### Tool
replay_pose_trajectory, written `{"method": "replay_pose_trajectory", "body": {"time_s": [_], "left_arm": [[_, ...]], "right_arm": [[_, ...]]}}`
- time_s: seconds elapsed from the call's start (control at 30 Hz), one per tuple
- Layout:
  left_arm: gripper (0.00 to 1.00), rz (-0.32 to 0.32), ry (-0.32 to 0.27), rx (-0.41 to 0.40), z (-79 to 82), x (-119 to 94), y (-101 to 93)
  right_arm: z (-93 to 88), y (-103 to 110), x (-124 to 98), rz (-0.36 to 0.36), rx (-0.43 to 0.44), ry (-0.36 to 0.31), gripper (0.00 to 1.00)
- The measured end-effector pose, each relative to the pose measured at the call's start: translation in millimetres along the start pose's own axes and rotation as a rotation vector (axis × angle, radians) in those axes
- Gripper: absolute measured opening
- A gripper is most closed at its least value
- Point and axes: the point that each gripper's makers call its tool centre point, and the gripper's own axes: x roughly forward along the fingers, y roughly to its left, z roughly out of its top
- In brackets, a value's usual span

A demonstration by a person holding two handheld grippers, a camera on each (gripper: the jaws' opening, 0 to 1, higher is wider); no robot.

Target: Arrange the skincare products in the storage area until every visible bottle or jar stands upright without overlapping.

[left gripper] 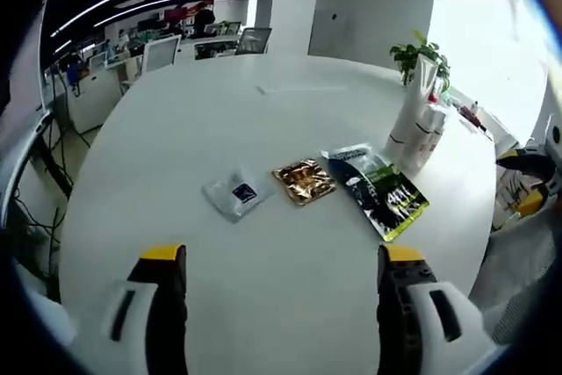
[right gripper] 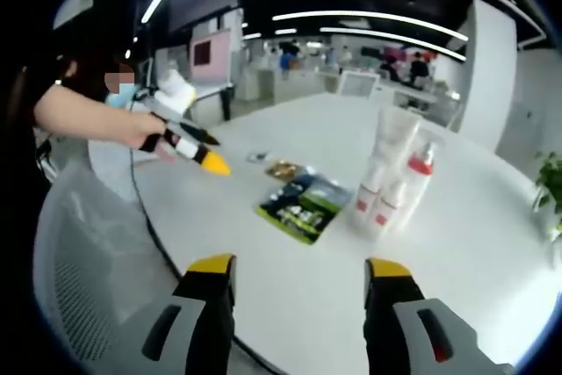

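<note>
Both the left gripper (left gripper: 279, 278) and right gripper (right gripper: 299, 292) hang wide and empty over the white table (left gripper: 290, 111), where the tubes and bottles (right gripper: 391, 177) — clustered beside the flat sachets (left gripper: 303, 180) — already stand upright, so little looks left but checking for overlap.

White skincare bottles (right gripper: 386, 183) stand upright, clustered and touching, on the white table (right gripper: 474, 243); one apparently has a red cap.
</note>
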Motion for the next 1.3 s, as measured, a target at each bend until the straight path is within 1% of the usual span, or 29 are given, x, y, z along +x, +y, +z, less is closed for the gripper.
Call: {"method": "replay_pose_trajectory", "body": {"time_s": [0.1, 0.33, 0.5, 0.6, 0.63, 0.7, 0.8, 1.07, 1.3], "left_arm": [[0.85, -0.003, 0.014, 0.009, -0.8, 5.6, 3.1], [0.86, -0.018, 0.053, 0.035, -0.6, 23.0, 10.0], [0.86, -0.033, 0.086, 0.077, 0.9, 36.4, 13.8], [0.87, -0.045, 0.099, 0.1, 4.1, 44.2, 15.8], [0.87, -0.048, 0.102, 0.107, 5.5, 46.5, 16.6], [0.87, -0.053, 0.106, 0.119, 9.3, 51.7, 19.0], [0.87, -0.061, 0.109, 0.128, 14.9, 60.2, 24.0], [0.86, -0.064, 0.128, 0.164, 22.5, 70.3, 38.5], [0.85, -0.06, 0.132, 0.196, 30.0, 77.2, 48.4]], "right_arm": [[1.2, 2.6, 1.0, 0.007, -0.008, -0.005, 0.65], [0.0, 6.0, 4.7, 0.018, -0.015, 0.002, 0.8], [-1.9, 5.8, 5.7, 0.017, -0.018, 0.011, 0.85], [-2.9, 9.0, 8.9, 0.022, -0.014, 0.017, 0.99], [-7.7, 7.9, 8.9, 0.011, -0.038, 0.046, 0.98], [-7.1, 11.3, 10.1, 0.018, -0.051, 0.043, 0.99], [-8.7, 11.1, 10.6, 0.019, -0.066, 0.055, 0.99], [-9.6, 5.4, 10.2, 0.007, -0.028, 0.057, 0.99], [-13.0, 5.2, 11.4, 0.002, -0.037, 0.076, 0.99]]}}
